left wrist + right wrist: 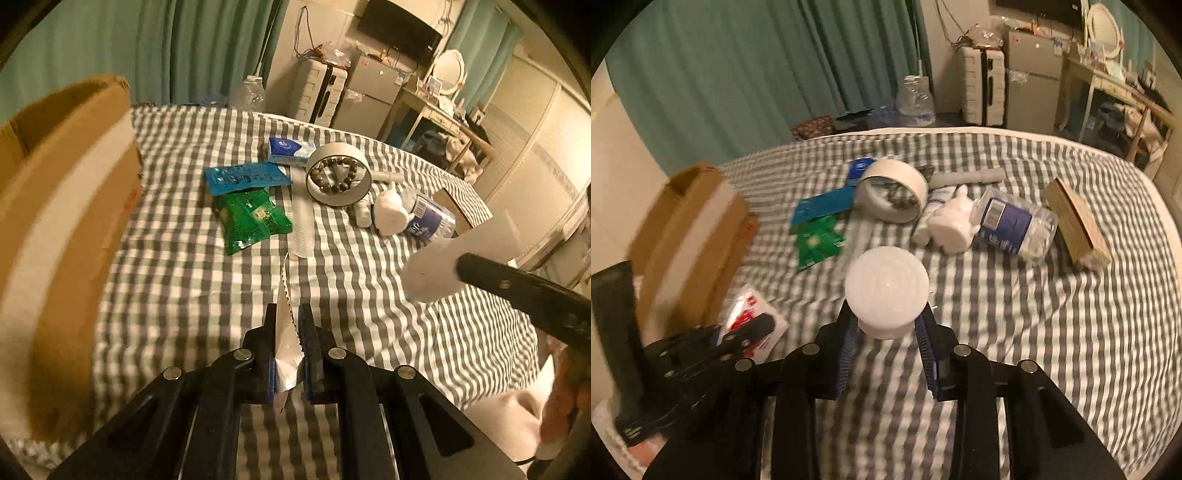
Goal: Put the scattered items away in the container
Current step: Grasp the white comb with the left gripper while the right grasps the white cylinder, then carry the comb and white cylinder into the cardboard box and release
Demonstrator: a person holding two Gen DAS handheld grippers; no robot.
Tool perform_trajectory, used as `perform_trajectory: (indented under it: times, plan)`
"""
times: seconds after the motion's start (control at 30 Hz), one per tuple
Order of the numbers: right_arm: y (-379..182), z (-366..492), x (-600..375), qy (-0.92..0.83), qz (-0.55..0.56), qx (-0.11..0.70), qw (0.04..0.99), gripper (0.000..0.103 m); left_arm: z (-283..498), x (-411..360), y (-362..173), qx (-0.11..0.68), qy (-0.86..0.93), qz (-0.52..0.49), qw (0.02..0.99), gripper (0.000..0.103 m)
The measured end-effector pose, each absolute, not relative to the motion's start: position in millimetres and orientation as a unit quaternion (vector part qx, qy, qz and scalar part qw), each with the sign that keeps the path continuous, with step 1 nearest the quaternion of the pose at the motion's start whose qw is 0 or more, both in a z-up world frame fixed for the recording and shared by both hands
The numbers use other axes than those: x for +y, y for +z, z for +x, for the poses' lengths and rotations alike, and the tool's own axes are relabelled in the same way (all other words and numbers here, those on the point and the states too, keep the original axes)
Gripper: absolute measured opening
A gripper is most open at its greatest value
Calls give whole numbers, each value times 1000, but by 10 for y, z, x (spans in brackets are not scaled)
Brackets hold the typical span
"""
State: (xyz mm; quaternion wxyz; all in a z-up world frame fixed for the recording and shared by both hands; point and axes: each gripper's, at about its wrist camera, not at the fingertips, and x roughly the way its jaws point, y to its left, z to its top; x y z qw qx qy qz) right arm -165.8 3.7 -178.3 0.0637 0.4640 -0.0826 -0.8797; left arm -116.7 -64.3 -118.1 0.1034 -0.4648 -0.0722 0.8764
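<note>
A cardboard box (pixel 70 206) stands at the left of the checked bed; it also shows in the right wrist view (pixel 690 240). My left gripper (pixel 288 314) is shut on a flat red-and-white foil packet (pixel 286 332), held above the bed beside the box; the packet shows in the right wrist view (pixel 753 321). My right gripper (pixel 888 317) is shut on a white round-topped bulb-like object (pixel 886 291), held above the bed; it shows at the right in the left wrist view (pixel 461 258).
On the bed lie a green packet (pixel 255 218), blue packet (pixel 243 177), tissue pack (pixel 290 149), white ring with a bead bracelet (pixel 336 173), comb (pixel 301 221), white figurine (pixel 953 225), plastic jar (pixel 1015 225) and a wooden block (pixel 1075 221).
</note>
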Motion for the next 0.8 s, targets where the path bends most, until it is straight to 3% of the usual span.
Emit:
perform_trajectory:
  times: [0.47,0.8]
  plan:
    - [-541,-1090,-368,-915,379,-85,113,31,-872,-1217,262,-38,921,-374,107,10]
    - [-59,-1368,-1428,-908,352,-52,220,31,-992,-2254,599,-79,930,-355,55,10]
